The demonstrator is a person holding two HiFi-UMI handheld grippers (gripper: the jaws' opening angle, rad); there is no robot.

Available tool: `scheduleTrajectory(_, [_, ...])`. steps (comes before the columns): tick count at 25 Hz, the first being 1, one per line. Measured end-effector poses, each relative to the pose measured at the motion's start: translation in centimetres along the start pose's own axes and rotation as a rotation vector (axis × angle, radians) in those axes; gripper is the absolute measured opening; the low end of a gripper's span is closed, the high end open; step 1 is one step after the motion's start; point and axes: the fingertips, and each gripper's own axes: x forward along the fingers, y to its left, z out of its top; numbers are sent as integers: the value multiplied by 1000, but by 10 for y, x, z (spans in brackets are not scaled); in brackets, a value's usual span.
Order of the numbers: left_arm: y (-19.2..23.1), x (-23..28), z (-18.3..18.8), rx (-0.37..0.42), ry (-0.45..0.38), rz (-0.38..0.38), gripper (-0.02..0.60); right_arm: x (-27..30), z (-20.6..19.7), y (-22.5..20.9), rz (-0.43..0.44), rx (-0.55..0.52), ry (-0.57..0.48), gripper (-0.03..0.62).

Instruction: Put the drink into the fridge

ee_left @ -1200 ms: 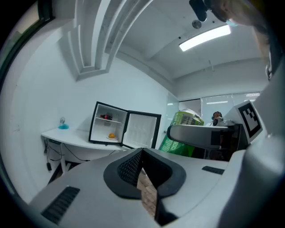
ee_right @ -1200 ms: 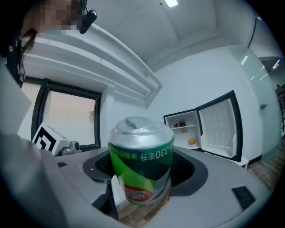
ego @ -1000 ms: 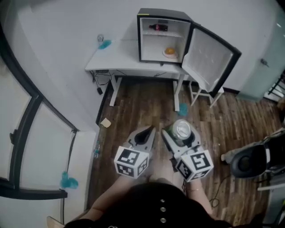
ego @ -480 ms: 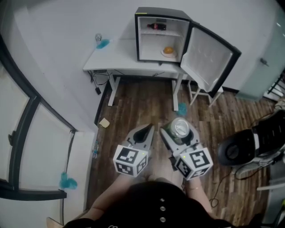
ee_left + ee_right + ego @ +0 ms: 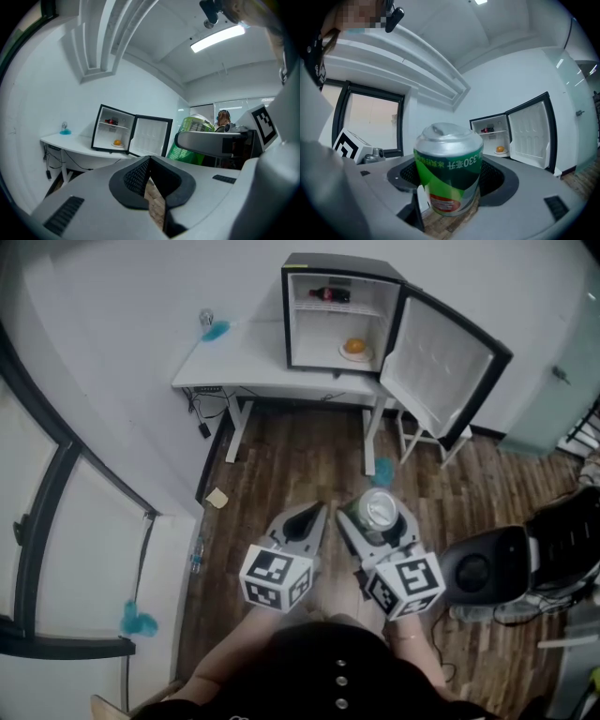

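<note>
A small black fridge stands on the white table with its door swung open to the right. A dark bottle lies on its upper shelf, and an orange item sits on a plate below. My right gripper is shut on a green drink can, upright between the jaws. My left gripper is beside it, shut and holding nothing. Both hover over the wood floor, well short of the fridge.
A white stool stands under the open door. A dark office chair is close on the right. A blue object lies on the table's far left. A teal item and a cardboard scrap lie on the floor. A black window frame runs along the left.
Both grippers keep their places and the can stays held. The dark chair on the right has shifted left, closer to my right gripper.
</note>
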Motion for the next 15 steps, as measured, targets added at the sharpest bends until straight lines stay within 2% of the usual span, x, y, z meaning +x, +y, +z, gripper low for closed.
scheduleTrajectory(4, [-3,7,-10,-23,7,8,6,2,-7,-3,17,2,17,328])
scheduleTrajectory(8, [-2,17,-11,-10,19,-5,6,10,-11,-8,24,1,23,328])
scheduleTrajectory(15, [35,51,-7,-12,25,-9,6,51,-10,-34,22,44,11,328])
